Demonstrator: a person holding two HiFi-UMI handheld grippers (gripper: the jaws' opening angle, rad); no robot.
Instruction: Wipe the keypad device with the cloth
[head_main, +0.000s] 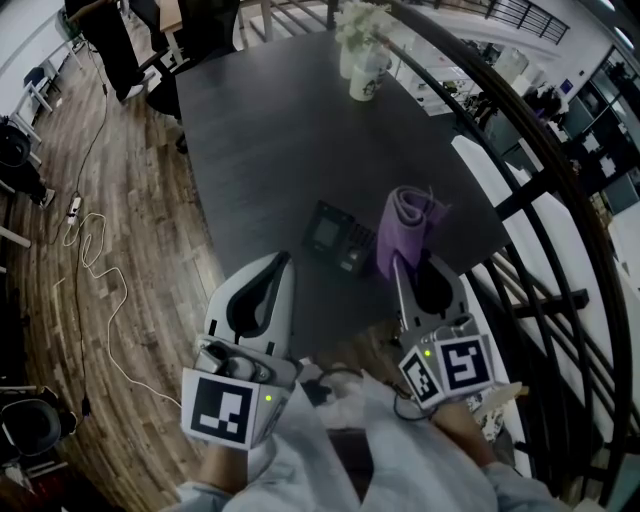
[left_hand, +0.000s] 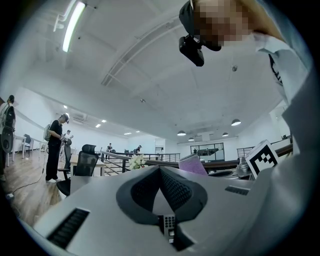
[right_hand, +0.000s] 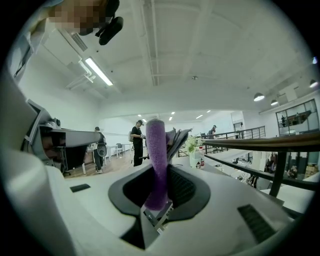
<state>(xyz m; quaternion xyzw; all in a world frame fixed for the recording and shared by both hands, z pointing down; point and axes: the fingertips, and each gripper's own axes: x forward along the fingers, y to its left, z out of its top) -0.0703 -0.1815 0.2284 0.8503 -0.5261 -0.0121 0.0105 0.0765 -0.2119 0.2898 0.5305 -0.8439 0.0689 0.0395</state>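
Purple on the cloth (head_main: 405, 225), a soft violet, bright against the charcoal-grey tabletop (head_main: 260, 130). The keypad device (head_main: 335, 238), toward the tabletop's near edge, is black with a dull grey screen panel. The left gripper (head_main: 282, 260) and the right gripper (head_main: 403, 265) have pale grey-white shells and black ribbed pads. The marker cubes (head_main: 228, 408) show crisp black squares on white. Up at the far edge stands a white cup (head_main: 366, 78) with a dark emblem. The floor (head_main: 120, 220) is brown wood planking, and the railing (head_main: 540, 200) is black.
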